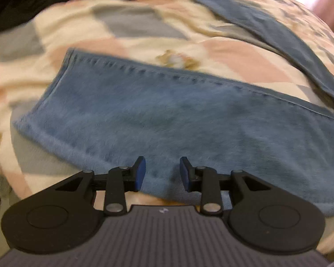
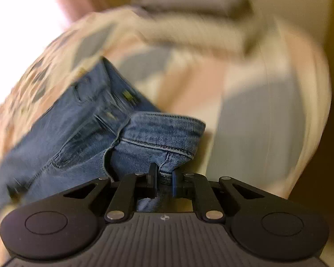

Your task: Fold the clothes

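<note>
Right claw (image 2: 163, 179) grips the jeans (image 2: 82, 133) hem, mid-fold on the bed (image 2: 267, 115). Left claw (image 1: 163, 173) open, empty above the denim. Next, probably: align hem to waistband.

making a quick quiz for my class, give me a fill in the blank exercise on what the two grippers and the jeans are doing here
1. The right gripper is shut on a fold of the ____.
2. The left gripper hovers over a denim leg with its jaws ____.
3. The jeans lie on a ____ bedspread in pink, grey and cream.

Missing words: jeans; open; patterned
</note>
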{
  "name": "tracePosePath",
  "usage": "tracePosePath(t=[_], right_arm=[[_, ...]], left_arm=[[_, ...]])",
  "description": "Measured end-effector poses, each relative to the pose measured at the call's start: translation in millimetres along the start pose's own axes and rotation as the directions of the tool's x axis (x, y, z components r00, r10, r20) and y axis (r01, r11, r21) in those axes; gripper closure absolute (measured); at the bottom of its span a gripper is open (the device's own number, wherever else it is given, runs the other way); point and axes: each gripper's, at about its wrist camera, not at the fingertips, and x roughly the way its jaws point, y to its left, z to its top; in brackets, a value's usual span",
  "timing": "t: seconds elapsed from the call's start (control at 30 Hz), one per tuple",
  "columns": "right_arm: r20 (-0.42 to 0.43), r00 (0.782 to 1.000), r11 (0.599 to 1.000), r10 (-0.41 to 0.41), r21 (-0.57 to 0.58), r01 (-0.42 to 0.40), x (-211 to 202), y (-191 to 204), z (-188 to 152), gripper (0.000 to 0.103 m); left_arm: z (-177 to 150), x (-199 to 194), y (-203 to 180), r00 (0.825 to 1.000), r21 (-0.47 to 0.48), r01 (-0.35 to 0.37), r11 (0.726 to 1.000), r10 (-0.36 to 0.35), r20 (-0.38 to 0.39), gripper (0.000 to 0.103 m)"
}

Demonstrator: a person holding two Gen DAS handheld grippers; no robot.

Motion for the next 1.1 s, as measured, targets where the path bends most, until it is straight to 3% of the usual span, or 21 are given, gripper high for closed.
tracePosePath(t=[0.1, 0.2, 0.23, 0.27, 0.33, 0.4, 0.43, 0.47, 0.53, 0.57, 0.63, 0.7, 0.77, 0.97, 1.1], right_arm=[[-0.057, 0.994, 0.992, -0.096, -0.083, 0.091, 7, 11, -6, 0.091], [-0.07, 0.98, 0.978, -0.184, -0.116, 0.175, 5, 22, -12, 0.087], [-0.074, 0.974, 0.971, -0.213, -0.127, 0.203, 4, 26, -14, 0.077], [-0.037, 0.973, 0.965, -0.228, -0.141, 0.22, -3, 33, -17, 0.071], [0.052, 0.967, 0.953, -0.248, -0.165, 0.254, -20, 48, -22, 0.072], [0.05, 0.976, 0.949, -0.211, -0.228, 0.217, -17, 59, -32, 0.072], [0.012, 0.974, 0.941, -0.228, -0.253, 0.224, -8, 60, -37, 0.072], [-0.032, 0.967, 0.932, -0.251, -0.276, 0.233, 2, 61, -42, 0.075], [-0.086, 0.952, 0.922, -0.295, -0.286, 0.26, 13, 60, -47, 0.08], [-0.083, 0.95, 0.929, -0.301, -0.25, 0.273, 5, 61, -45, 0.073], [-0.076, 0.963, 0.952, -0.258, -0.189, 0.241, -21, 68, -37, 0.061], [-0.081, 0.983, 0.975, -0.163, -0.167, 0.148, -52, 82, -33, 0.058], [-0.099, 0.992, 0.981, -0.081, -0.184, 0.062, -82, 103, -34, 0.044], [-0.143, 0.989, 0.941, 0.029, -0.33, -0.075, -140, 177, -59, 0.038], [-0.089, 0.996, 0.903, 0.033, -0.425, -0.068, -162, 207, -57, 0.034]], left_arm=[[1, 5, -7, 0.999, 0.101, -0.035, 0.994, 0.037, -0.018, 0.075], [2, 11, -2, 0.996, 0.118, -0.072, 0.99, 0.078, -0.049, 0.075], [3, 8, 1, 0.996, 0.11, -0.075, 0.991, 0.081, -0.044, 0.075], [6, 4, 3, 0.996, 0.103, -0.077, 0.992, 0.08, -0.031, 0.075], [11, -3, 4, 0.997, 0.097, -0.08, 0.992, 0.082, -0.015, 0.073], [15, -4, -1, 0.996, 0.091, -0.083, 0.992, 0.085, -0.011, 0.068], [18, -1, -5, 0.997, 0.087, -0.076, 0.993, 0.078, -0.018, 0.058], [19, 6, -10, 0.995, 0.096, -0.083, 0.992, 0.088, -0.049, 0.05], [22, 19, -20, 0.985, 0.127, -0.108, 0.986, 0.123, -0.12, 0.054], [25, 23, -23, 0.975, 0.146, -0.133, 0.98, 0.156, -0.161, 0.06], [31, 15, -30, 0.963, 0.161, -0.141, 0.977, 0.173, -0.206, 0.063], [42, -9, -40, 0.969, 0.169, -0.104, 0.98, 0.138, -0.206, 0.06], [54, -36, -54, 0.979, 0.191, -0.071, 0.979, 0.105, -0.174, 0.048], [94, -103, -83, 0.999, 0.289, 0.004, 0.957, 0.01, -0.045, 0.041], [131, -137, -68, 0.999, 0.295, 0.009, 0.955, -0.024, 0.046, 0.041]])
